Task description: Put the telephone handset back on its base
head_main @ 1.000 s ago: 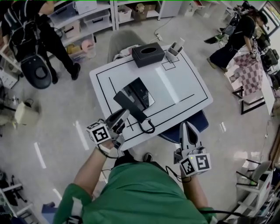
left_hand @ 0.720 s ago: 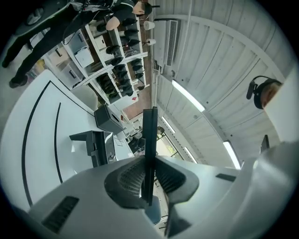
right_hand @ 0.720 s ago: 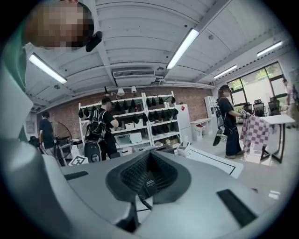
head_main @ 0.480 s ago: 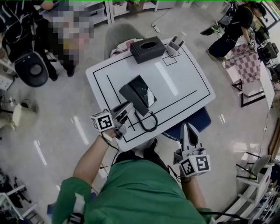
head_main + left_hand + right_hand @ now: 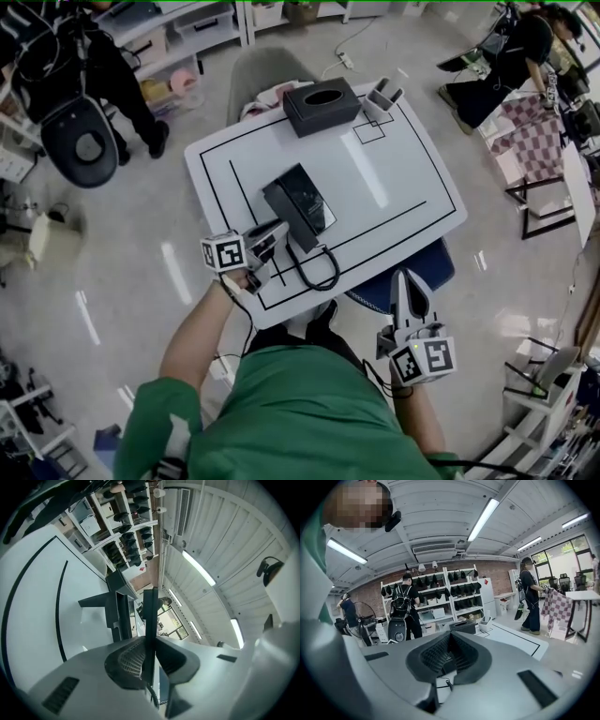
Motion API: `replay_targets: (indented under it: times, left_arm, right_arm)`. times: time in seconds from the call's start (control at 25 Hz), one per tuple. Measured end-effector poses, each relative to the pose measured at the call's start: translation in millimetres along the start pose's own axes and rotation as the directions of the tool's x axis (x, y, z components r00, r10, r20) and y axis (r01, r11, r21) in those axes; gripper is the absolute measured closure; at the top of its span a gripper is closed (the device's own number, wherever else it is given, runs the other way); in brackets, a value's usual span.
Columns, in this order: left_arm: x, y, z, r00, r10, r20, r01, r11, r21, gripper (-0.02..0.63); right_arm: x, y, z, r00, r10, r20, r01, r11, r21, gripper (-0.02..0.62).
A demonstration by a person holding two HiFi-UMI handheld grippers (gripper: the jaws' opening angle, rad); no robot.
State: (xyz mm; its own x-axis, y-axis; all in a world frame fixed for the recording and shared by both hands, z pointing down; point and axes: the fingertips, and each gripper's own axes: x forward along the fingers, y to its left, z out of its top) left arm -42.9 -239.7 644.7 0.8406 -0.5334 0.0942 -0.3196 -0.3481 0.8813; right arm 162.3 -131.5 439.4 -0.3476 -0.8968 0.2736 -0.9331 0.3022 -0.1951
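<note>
The handset lies along the left edge of the base, just left of the frame's centre in the head view. Its long axis slants from upper left to lower right, in line with the base's own long side. It looks laid into its cradle, though I cannot tell whether it is fully seated. The left gripper reaches in from the lower left and meets the handset at its nearer, lower half. In the left gripper view its jaws are clamped on a thin dark bar standing edge-on between the pads, which I take to be the handset. This is plainly the nearer hand, so the next move is probably to let go and draw back toward the lower left. The right gripper hangs well apart at the lower right, off the table's edge, jaws together and empty. The cord loops on the table just below the base. The white table is marked with black lines and carries a black tissue box and a small holder at its far edge. Around it are a pale floor, shelving at the upper left, and a person standing nearby.
</note>
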Motion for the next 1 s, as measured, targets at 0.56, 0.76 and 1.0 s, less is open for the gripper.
replay_targets:
  times: [0.56,0.76,1.0]
  left_arm:
    - [10,36,1,0.999,-0.023,-0.026,0.021,0.997,-0.078,0.527]
    - [14,48,4,0.999,-0.001,-0.033,-0.003,0.995,-0.101,0.527]
    - [13,55,1,1.000,0.022,-0.003,-0.022,0.989,-0.143,0.526]
  right_arm:
    - [-3,1,-6,0.999,-0.016,-0.029,0.016,1.000,-0.014,0.574]
    - [-4,2,-8,0.999,-0.023,-0.032,0.023,1.000,-0.014,0.574]
    - [-9,0,-6,0.999,-0.031,-0.024,0.031,0.999,-0.015,0.574]
